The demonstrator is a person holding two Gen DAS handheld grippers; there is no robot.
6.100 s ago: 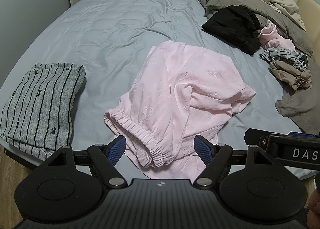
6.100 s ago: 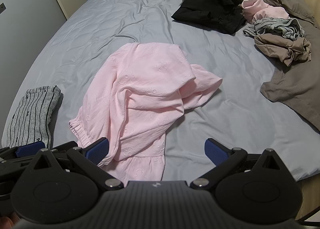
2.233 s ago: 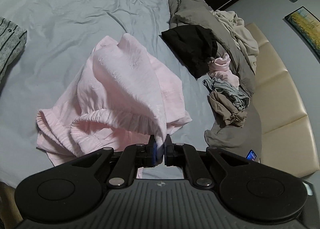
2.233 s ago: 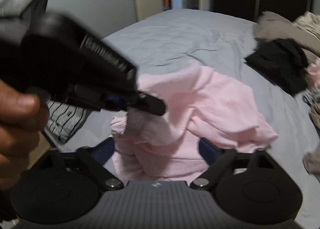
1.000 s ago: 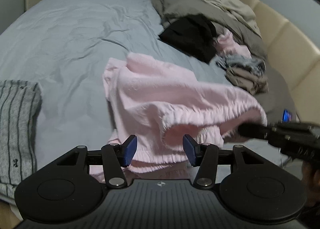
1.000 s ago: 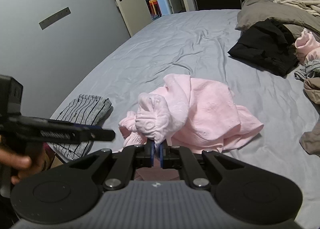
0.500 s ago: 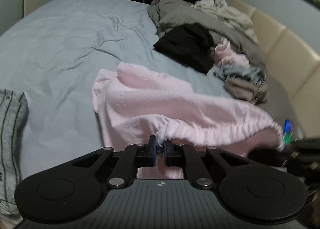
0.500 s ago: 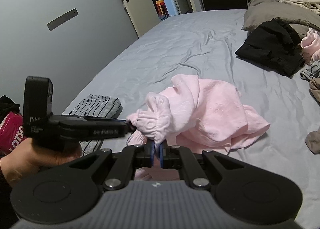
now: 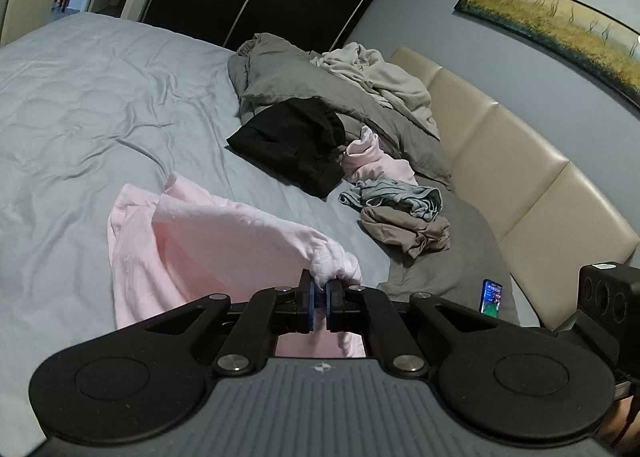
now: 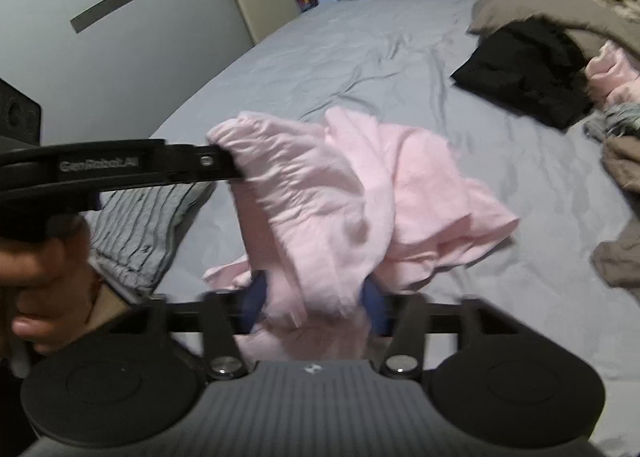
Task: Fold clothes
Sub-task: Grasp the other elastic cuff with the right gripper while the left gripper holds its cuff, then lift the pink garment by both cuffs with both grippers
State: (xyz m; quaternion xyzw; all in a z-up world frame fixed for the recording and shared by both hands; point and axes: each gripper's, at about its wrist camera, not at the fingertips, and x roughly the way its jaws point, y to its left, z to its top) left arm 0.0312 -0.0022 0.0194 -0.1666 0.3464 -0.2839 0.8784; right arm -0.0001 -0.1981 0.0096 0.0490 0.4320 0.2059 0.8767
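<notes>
Nearest in the left wrist view, the left gripper (image 9: pixel 319 303) is clamping its narrow jaws on the gathered elastic edge of the pink garment (image 9: pixel 208 241), holding that bunched hem up off the bed (image 9: pixel 80 105) so the cloth is hanging from one point and draping down to the sheet on the left. In the right wrist view the right gripper (image 10: pixel 316 307) is opening its jaws; the pink cloth is hanging between the blue pads, which appear to be parting from it rather than pressing, so the weight seems to be passing to the left gripper. That looks like a regrip: one edge is being handed over so the right gripper can go for another corner and spread the piece flat before folding.

To the left, beside the person's hand (image 10: pixel 44 281), a striped grey garment (image 10: pixel 156 225) is lying folded at the near edge, probably parked there as finished work.

Farther off on the right, a black garment (image 9: pixel 292 141), a small pink piece (image 9: pixel 372 159), a grey-blue piece (image 9: pixel 400 197) and a brown piece (image 9: pixel 412 231) are sitting crumpled against a grey duvet (image 9: pixel 280 73), apparently waiting their turn. A phone (image 9: pixel 491 297) is lying by the headboard (image 9: pixel 520 177).
</notes>
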